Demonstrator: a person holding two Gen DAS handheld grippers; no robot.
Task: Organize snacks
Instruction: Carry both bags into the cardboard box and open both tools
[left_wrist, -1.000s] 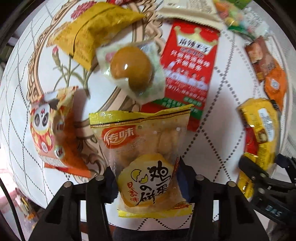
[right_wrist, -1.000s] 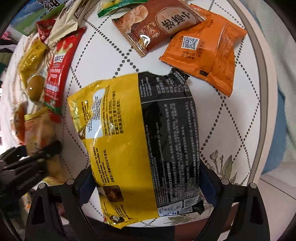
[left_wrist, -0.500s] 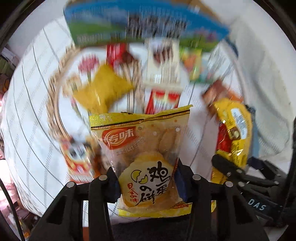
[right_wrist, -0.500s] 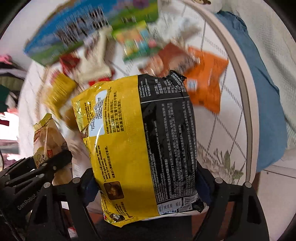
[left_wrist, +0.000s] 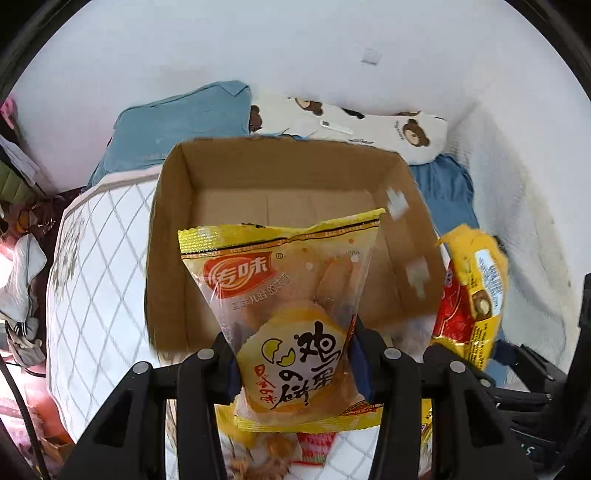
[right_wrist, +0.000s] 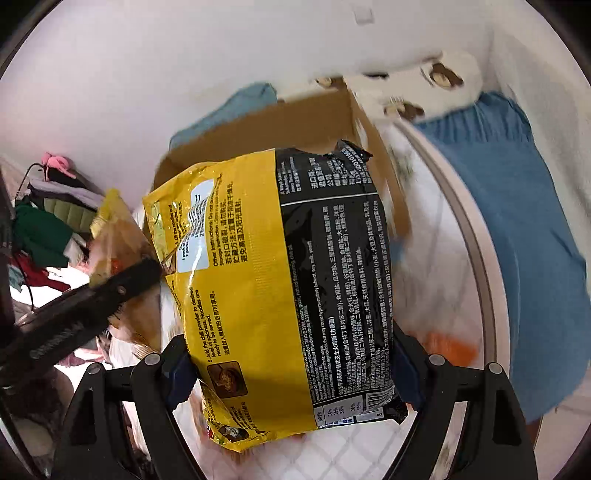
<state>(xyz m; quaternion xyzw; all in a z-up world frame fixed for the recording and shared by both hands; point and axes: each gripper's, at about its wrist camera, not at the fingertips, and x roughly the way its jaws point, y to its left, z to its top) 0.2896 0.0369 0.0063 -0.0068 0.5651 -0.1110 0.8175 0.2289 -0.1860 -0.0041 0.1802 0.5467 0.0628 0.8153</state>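
Cardboard box, bare brown floor

Ahead of the left tongs the cardboard box stands open-topped, its floor bare, so there is free room inside; its near wall rises between tongs and floor. The egg-cookie packet clamped in them hangs over that wall. To their right, close by, the right tongs carry a wide noodle packet, crowding that side. Left of the box, the quilted counter lies bare.
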